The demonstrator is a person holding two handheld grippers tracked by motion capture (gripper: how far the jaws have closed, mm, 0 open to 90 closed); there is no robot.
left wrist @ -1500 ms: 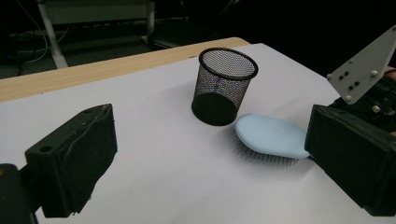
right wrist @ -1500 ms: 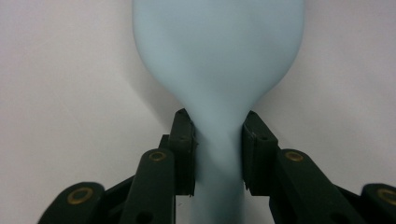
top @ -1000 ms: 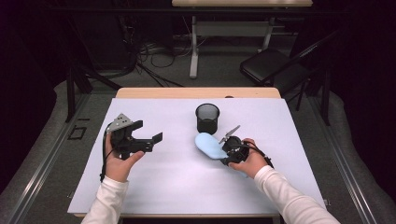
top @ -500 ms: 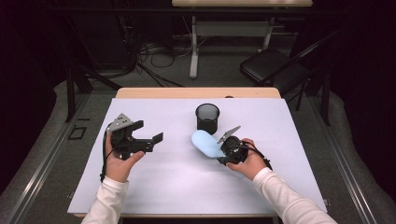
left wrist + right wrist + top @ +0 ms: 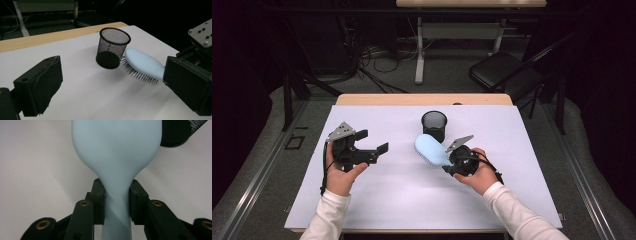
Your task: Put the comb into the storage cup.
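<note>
A light blue hairbrush is held bristles down, just above the white table sheet. Its head lies close beside the foot of a black mesh cup. My right gripper is shut on the brush's narrow handle, one pad pressing on each side. My left gripper is held over the left of the table, open and empty, with its jaws pointing towards the cup and brush.
The white sheet covers most of the wooden table, whose bare edge shows at the far side. Beyond the table stand a black folding chair, a desk leg and loose floor cables.
My right gripper has carried the brush a little to the left and towards the mesh cup. The left gripper has stayed where it was.
</note>
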